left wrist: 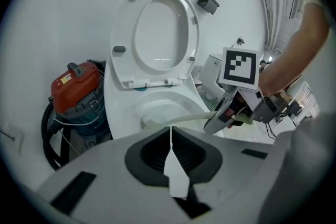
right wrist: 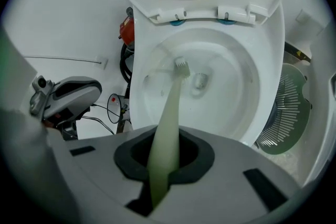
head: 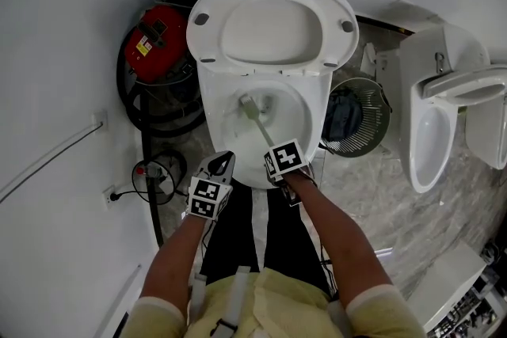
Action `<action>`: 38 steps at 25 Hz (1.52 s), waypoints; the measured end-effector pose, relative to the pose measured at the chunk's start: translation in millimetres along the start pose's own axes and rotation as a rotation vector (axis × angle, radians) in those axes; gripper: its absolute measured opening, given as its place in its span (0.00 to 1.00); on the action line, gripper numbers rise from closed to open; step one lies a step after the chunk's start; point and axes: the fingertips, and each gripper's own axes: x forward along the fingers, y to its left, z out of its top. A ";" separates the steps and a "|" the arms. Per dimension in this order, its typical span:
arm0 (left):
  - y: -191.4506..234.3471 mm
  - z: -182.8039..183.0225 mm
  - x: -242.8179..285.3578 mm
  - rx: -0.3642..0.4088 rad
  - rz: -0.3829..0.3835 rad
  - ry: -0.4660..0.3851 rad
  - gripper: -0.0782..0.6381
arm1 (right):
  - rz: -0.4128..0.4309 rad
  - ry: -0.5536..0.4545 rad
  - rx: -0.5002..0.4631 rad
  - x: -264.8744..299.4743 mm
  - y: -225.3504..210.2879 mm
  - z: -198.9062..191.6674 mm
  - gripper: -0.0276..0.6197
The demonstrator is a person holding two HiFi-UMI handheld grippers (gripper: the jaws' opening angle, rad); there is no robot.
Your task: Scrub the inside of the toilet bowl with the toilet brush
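The white toilet bowl [head: 313, 103] stands with lid and seat raised. My right gripper [head: 275, 150] hovers over the bowl's front rim and is shut on the pale green handle of the toilet brush [head: 255, 113]. In the right gripper view the handle [right wrist: 170, 113] runs out from between the jaws, and the brush head [right wrist: 181, 66] rests against the bowl's [right wrist: 236, 92] inner wall at the back left, above the drain. My left gripper [head: 223, 162] is shut and holds nothing, just left of the bowl's front. Its closed jaws [left wrist: 170, 155] point at the bowl [left wrist: 157, 107], with the right gripper [left wrist: 231, 110] beside it.
A red vacuum cleaner [head: 154, 39] with a black hose sits left of the toilet. A wire waste basket [head: 360, 119] stands at its right, and a urinal [head: 432, 138] hangs further right. A wall socket with a cable [head: 107, 195] is low on the left.
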 end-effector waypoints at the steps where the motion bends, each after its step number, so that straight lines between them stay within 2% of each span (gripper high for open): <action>1: -2.7 1.2 1.4 0.000 -0.005 -0.001 0.13 | -0.004 -0.005 0.004 -1.1 -2.5 2.0 0.10; 11: -22.7 2.9 10.0 -0.009 -0.028 -0.002 0.13 | -0.078 -0.036 0.024 -15.7 -37.6 3.0 0.11; 18: -28.7 -2.2 12.8 0.003 -0.042 0.019 0.13 | -0.158 -0.028 0.045 -26.8 -66.9 -18.7 0.11; 28: -29.0 4.7 18.1 0.016 -0.044 0.015 0.13 | -0.184 -0.008 0.078 -26.9 -76.3 -56.2 0.10; 36: -28.5 -0.6 14.9 -0.004 -0.032 0.013 0.13 | -0.183 0.077 0.046 -17.3 -65.4 -89.0 0.10; 38: -29.2 -1.7 13.0 -0.008 -0.028 0.011 0.13 | -0.189 0.116 0.064 -18.2 -62.9 -101.1 0.10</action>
